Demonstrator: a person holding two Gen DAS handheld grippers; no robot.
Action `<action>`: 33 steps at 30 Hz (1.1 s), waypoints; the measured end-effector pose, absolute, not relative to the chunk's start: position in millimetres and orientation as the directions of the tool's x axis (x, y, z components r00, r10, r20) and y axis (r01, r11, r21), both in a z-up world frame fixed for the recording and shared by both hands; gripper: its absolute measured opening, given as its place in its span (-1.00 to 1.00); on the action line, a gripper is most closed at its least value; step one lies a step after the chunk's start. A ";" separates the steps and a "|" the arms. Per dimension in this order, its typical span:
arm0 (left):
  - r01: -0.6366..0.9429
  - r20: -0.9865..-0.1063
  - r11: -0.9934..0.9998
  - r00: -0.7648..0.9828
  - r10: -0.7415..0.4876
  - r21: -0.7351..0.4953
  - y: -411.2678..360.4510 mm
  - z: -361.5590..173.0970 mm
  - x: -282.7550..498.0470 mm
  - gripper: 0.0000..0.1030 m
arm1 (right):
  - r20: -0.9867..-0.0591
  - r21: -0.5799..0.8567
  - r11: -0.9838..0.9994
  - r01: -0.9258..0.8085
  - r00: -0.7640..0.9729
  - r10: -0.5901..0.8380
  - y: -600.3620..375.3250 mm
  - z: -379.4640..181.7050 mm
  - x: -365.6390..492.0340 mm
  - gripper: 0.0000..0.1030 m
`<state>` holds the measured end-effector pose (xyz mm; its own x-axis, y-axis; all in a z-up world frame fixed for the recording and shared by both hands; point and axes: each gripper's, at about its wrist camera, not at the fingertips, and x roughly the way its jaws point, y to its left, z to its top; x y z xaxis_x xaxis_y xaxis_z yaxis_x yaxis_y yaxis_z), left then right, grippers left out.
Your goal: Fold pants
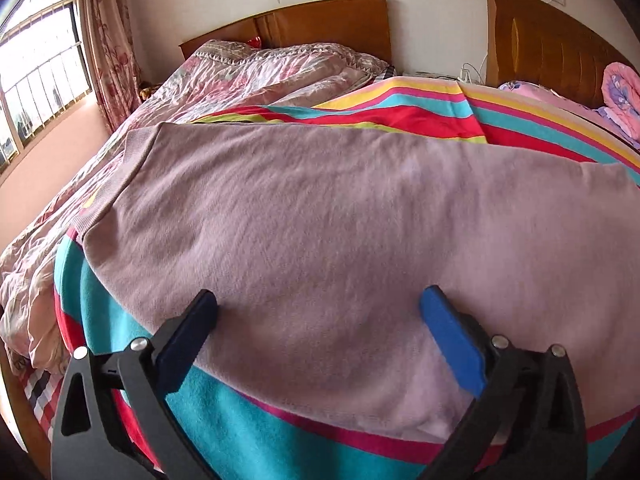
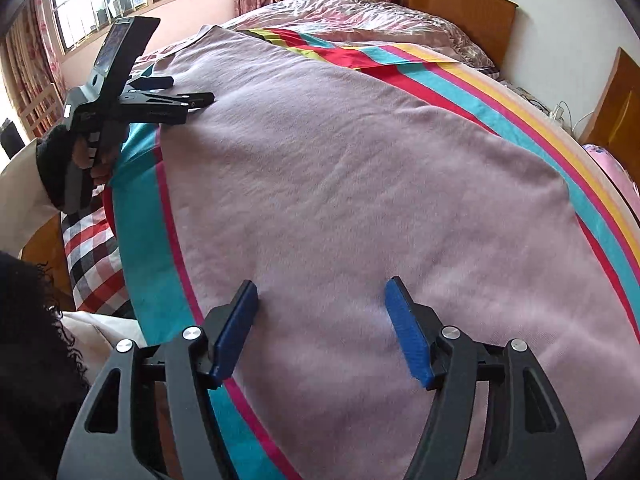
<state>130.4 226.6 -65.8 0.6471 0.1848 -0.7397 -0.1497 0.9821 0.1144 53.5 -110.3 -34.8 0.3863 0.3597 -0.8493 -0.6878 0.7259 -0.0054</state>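
The mauve-pink pants (image 1: 320,216) lie flat on a striped blanket (image 1: 224,432) on the bed, ribbed cuff (image 1: 132,160) at the far left. They also fill the right wrist view (image 2: 360,184). My left gripper (image 1: 318,300) is open, its blue pads just over the near edge of the pants. It also shows in the right wrist view (image 2: 192,90), at the far left edge of the pants. My right gripper (image 2: 320,292) is open and empty, low over the pants near their front edge.
A striped blanket (image 2: 152,232) covers the bed. A floral quilt (image 1: 256,76) lies behind it, with wooden headboards (image 1: 332,24) at the wall. A window (image 1: 36,68) is at left. A checked sheet (image 2: 92,256) shows at the bed's edge.
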 end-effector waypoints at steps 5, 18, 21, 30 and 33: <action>-0.163 -0.724 0.970 0.645 0.245 0.183 186.9 -28.0 140.4 0.94 | -0.781 0.001 0.878 -0.479 0.548 0.300 -208.3 -2.7 44.2 0.27; 0.412 -0.734 0.841 0.678 -0.026 0.351 -86.3 -63.3 166.2 0.97 | -0.781 0.020 0.991 -0.132 0.617 0.098 -322.3 -38.0 29.5 0.50; 0.410 -0.754 0.874 0.652 -0.082 0.260 -75.2 -63.5 174.0 0.97 | -0.777 0.066 0.989 -0.134 0.614 0.135 -327.8 -35.6 24.4 0.50; 0.397 -0.790 0.910 0.593 -0.156 0.119 -56.9 -67.1 183.1 0.97 | -0.761 0.022 0.991 -0.134 0.641 0.103 -310.1 -39.1 26.9 0.73; 0.393 -0.782 0.909 0.607 -0.140 0.143 -59.7 -66.8 181.7 0.97 | -0.782 0.077 0.983 -0.168 0.601 0.164 -319.9 -33.3 22.4 0.72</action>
<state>181.7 -59.7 -66.8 0.6070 -0.1396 -0.7823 0.3926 0.9086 0.1425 22.4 -319.9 -33.3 0.6009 0.1640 -0.7823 -0.1682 0.9827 0.0769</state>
